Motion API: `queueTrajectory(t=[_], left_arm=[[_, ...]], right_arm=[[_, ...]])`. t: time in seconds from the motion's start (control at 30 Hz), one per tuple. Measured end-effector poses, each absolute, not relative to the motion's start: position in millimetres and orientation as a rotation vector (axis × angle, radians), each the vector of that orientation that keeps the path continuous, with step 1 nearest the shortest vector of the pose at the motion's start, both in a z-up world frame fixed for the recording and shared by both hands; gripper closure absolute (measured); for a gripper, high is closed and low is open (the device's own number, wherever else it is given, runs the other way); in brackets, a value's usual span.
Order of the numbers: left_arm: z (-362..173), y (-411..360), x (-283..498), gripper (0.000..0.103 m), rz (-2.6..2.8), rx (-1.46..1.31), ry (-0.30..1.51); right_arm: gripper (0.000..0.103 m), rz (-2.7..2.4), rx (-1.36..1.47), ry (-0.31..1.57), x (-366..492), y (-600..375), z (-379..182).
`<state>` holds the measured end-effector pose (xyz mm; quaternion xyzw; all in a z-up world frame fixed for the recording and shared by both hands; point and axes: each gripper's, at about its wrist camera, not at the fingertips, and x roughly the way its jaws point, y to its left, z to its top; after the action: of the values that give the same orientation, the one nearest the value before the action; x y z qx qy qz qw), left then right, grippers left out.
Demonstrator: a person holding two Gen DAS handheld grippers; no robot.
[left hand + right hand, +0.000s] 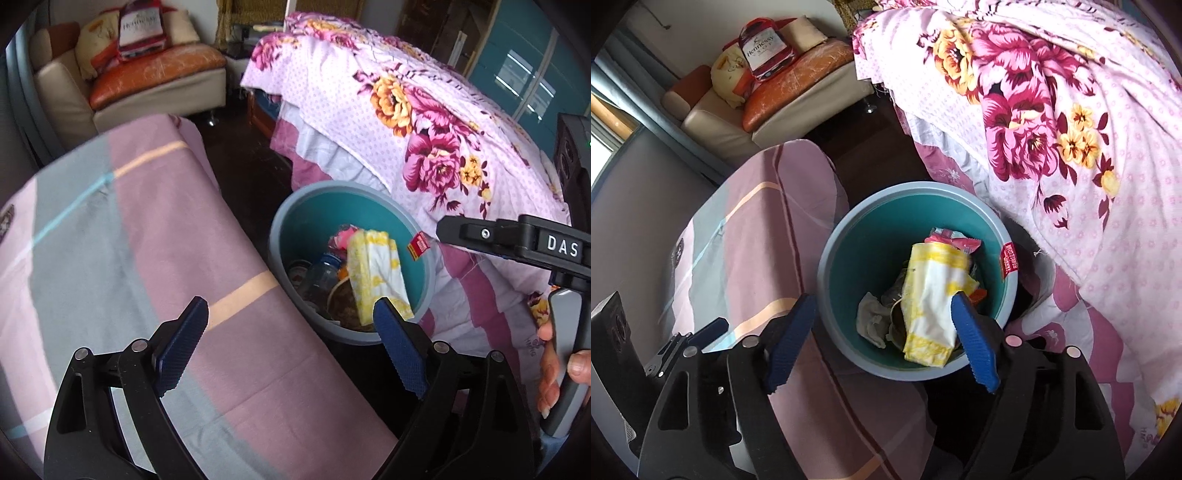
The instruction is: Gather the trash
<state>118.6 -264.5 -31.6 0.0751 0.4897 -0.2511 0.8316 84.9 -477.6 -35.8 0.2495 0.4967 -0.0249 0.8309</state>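
A grey bin with a teal inside stands on the dark floor between two beds. A yellow-and-white wrapper lies on top of the trash in it, over a pink packet, a clear plastic bottle and a crumpled grey tissue. My right gripper hangs open above the bin's near rim, nothing between its blue pads. My left gripper is open and empty above the striped bed's edge, left of the bin. The right gripper's body shows at the right of the left wrist view.
A bed with a pink, grey and peach striped sheet lies left of the bin. A floral pink quilt drapes the bed on the right. A cream and orange sofa with cushions stands at the back. A hand grips the right handle.
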Motion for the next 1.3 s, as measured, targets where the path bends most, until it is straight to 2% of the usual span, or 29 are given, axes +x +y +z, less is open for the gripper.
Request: queueTrajectory(t=[0.1, 0.2, 0.3, 0.37, 1.3], left_arm=[[-21.2, -255.9, 115.4, 0.012, -0.524, 0.133, 1.027], [-12.5, -249.4, 110.9, 0.012, -0.51, 0.121, 1.016], [-5.1, -239.9, 106.2, 0.011, -0.504, 0.106, 1.014], [-1.4, -234.1, 102.1, 0.004, -0.496, 0.099, 1.007], [27.2, -157.6, 57.0, 0.004, -0.402, 0.01, 0.939]], right_arm=[[0.025, -0.034, 0.509, 1.064, 80.8, -470.7, -27.6], [0.013, -0.038, 0.474, 1.073, 74.9, -459.2, -17.1], [0.011, -0.045, 0.431, 1.067, 66.8, -448.2, -7.5], [0.011, -0.038, 0.405, 1.065, 60.7, -439.9, -1.8], [0.009, -0.019, 0.21, 1.025, 13.5, -370.6, 37.3]])
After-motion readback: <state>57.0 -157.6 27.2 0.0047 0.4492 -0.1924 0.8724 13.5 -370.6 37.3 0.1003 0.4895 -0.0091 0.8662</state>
